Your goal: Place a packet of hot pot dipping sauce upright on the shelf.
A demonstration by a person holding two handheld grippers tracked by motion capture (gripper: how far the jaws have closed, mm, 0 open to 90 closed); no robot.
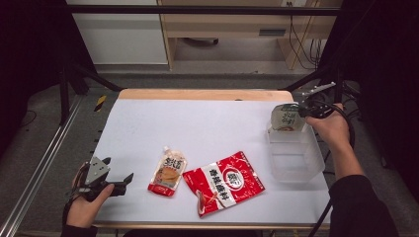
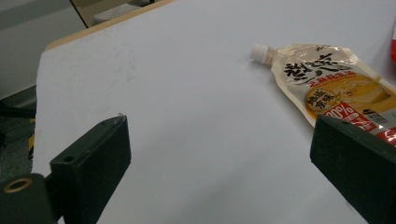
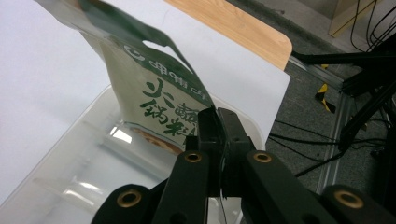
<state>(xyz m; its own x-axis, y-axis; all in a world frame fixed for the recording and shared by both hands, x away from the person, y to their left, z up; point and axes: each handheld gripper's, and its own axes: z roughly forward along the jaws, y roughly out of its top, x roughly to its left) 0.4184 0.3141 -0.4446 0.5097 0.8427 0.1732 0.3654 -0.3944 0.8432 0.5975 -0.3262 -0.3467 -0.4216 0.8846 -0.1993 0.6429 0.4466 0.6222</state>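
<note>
Two pouches flat, one gripped

three pouches — one clear bin

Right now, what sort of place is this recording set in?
Probably a lab or workshop data-collection bench: a white-topped table inside a black metal frame, loose cables by wooden furniture behind, and a person working hand-held grippers over sauce pouches and a clear plastic bin.
</note>
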